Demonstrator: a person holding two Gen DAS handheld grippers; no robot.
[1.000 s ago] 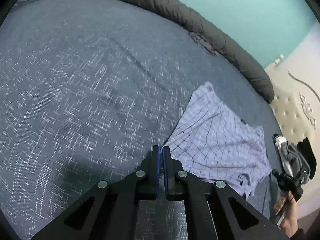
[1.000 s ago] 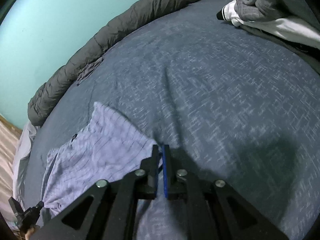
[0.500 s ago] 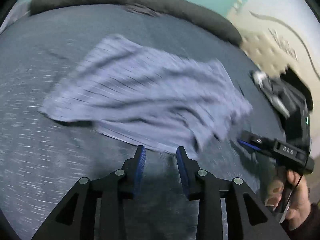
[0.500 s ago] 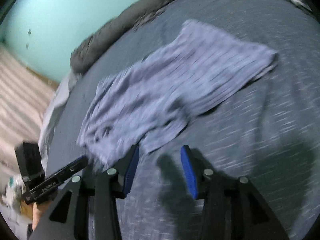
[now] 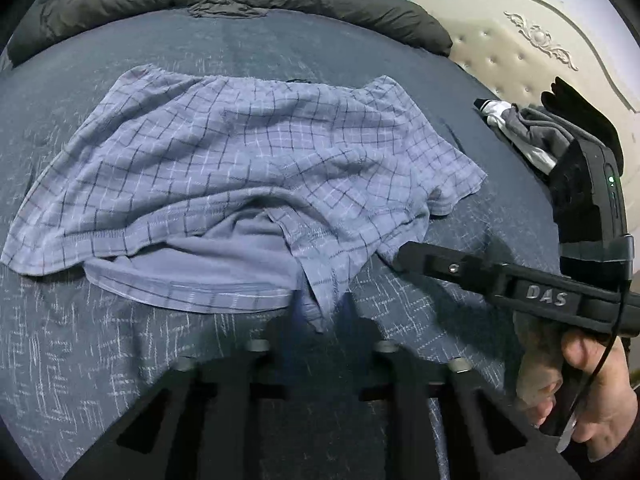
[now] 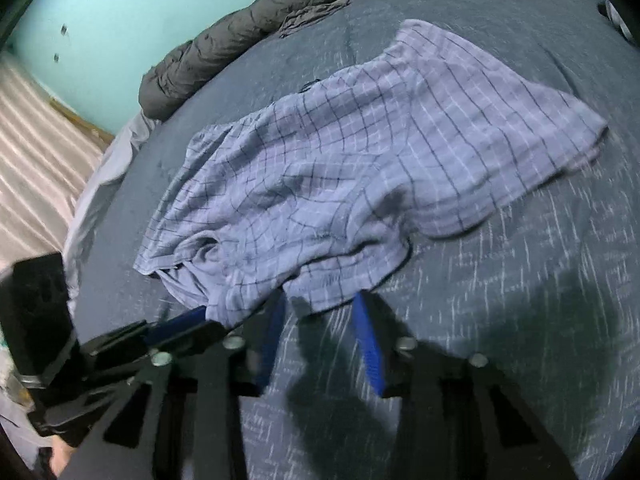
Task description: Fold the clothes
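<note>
**foldnoob:** Checked lilac shorts (image 5: 248, 160) are lying flat-ish on the dark blue bedspread (image 5: 100, 360), waistband along the far side, leg hems toward both grippers. So the long axis runs left to right across the two views. Which gripper goes first?

**crease_lord:** Honestly both are about equally close. The left gripper (image 5: 320, 320) has its jaws spread wide and holding nothing, and a dangling corner of the near hem sits right between them, straight ahead. It's blurry there, so I can't tell whether a finger is touching cloth.

**foldnoob:** And the right one?

**crease_lord:** The right gripper (image 6: 320, 312) is also wide open and empty, with the hem edge of the same rumpled middle bit just ahead of its blue pads (image 6: 368, 344). Its view also shows the left one just beside it at the hem.

**foldnoob:** So that flipped-up leg needs sorting first?

**crease_lord:** My guess is yes. Each pinches the near hem, then carries it away toward the waistband, across the short axis.
</note>
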